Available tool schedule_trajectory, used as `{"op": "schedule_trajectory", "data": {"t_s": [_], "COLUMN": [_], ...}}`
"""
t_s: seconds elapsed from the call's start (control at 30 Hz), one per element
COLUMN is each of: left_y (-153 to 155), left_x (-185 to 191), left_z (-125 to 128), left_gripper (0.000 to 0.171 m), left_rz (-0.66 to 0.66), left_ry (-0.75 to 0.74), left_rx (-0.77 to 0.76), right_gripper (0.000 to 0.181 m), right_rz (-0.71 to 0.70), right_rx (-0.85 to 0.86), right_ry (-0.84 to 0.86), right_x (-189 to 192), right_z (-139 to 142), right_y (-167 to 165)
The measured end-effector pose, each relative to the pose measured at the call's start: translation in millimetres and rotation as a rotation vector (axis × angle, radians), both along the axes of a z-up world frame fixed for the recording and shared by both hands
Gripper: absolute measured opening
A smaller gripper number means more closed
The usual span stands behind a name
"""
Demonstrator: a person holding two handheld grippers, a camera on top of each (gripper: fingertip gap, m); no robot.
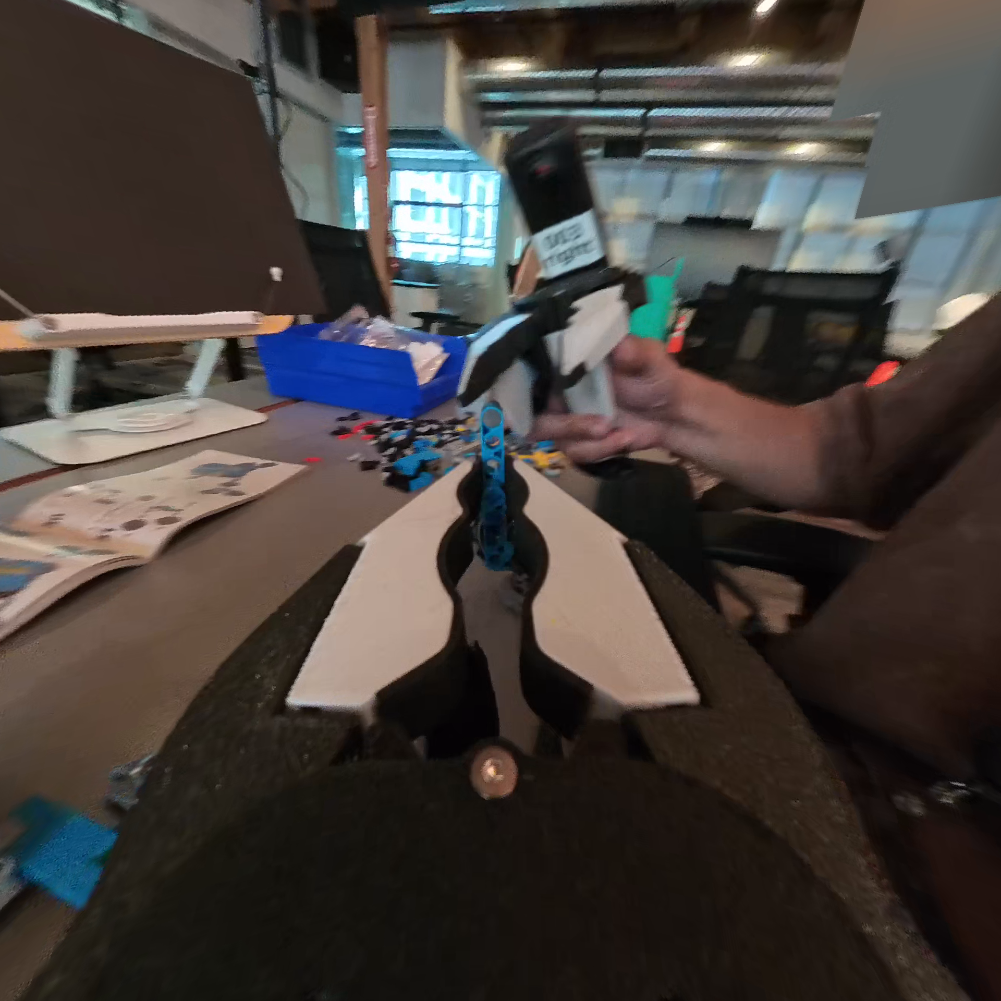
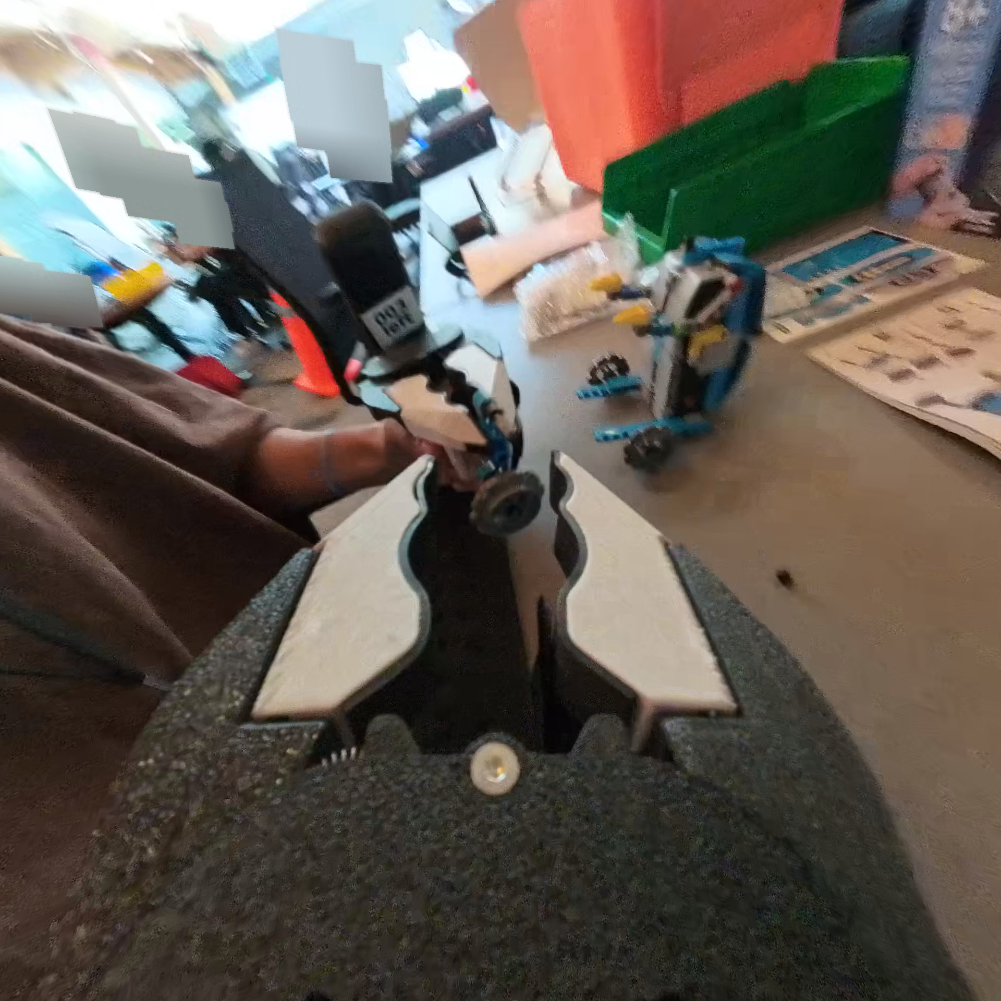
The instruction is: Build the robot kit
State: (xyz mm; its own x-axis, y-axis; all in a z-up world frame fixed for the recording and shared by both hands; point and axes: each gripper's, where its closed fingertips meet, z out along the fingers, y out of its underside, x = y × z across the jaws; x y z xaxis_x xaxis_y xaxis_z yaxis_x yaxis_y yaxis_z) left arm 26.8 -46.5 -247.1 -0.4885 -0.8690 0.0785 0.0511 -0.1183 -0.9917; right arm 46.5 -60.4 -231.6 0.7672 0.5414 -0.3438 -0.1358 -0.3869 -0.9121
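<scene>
My left gripper (image 1: 493,467) is shut on a small blue beam assembly (image 1: 492,433), held upright above the grey table. It also shows in the right wrist view (image 2: 490,428), where the blue assembly carries a black toothed wheel (image 2: 506,504) at its lower end. My right gripper (image 2: 494,468) is open, and the wheel sits between its spread fingertips; I cannot tell if they touch. The right gripper also shows in the left wrist view (image 1: 541,357), held by a hand (image 1: 639,411) just beyond the beam. A partly built blue and white model (image 2: 688,346) stands on the table to the right.
A pile of loose small pieces (image 1: 422,444) lies behind the beam, in front of a blue bin (image 1: 352,374). An open booklet (image 1: 135,514) and a white lamp base (image 1: 135,428) are at the left. A green bin (image 2: 758,162), a clear bag (image 2: 563,298) and printed sheets (image 2: 921,357) lie around the model. Both grippers' tips are close together, under 4 cm apart.
</scene>
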Motion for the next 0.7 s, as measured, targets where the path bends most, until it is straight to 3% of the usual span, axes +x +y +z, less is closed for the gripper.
{"op": "schedule_trajectory", "data": {"t_s": [0.07, 0.13, 0.23, 0.33, 0.47, 0.57, 0.7], "left_y": [-3, -2, -3, -3, 0, 2, -2], "left_x": [-6, -9, -8, -7, -4, -6, -4], "left_z": [6, 9, 8, 7, 6, 12, 9], "left_gripper": [0.007, 0.007, 0.007, 0.007, 0.010, 0.029, 0.028], "left_rz": [-0.074, -0.093, -0.092, -0.086, -0.063, -0.061, -0.085], "left_ry": [-0.004, -0.011, -0.001, 0.009, 0.013, -0.013, 0.017], "left_rx": [-0.074, -0.118, -0.116, -0.112, -0.115, -0.153, -0.161], "right_gripper": [0.041, 0.030, 0.029, 0.005, 0.003, 0.004, 0.004], "right_rz": [0.068, 0.137, 0.135, 0.137, 0.120, 0.127, 0.161], "right_rx": [0.029, 0.090, 0.095, 0.151, 0.146, 0.125, 0.112], "right_ry": [0.098, 0.181, 0.086, 0.096, 0.045, 0.019, 0.034], "right_x": [-4, -11, -21, -24, -20, -20, -25], "right_z": [2, 11, -2, 6, 0, -5, -9], "right_y": [9, 11, 20, 21, 20, 19, 17]}}
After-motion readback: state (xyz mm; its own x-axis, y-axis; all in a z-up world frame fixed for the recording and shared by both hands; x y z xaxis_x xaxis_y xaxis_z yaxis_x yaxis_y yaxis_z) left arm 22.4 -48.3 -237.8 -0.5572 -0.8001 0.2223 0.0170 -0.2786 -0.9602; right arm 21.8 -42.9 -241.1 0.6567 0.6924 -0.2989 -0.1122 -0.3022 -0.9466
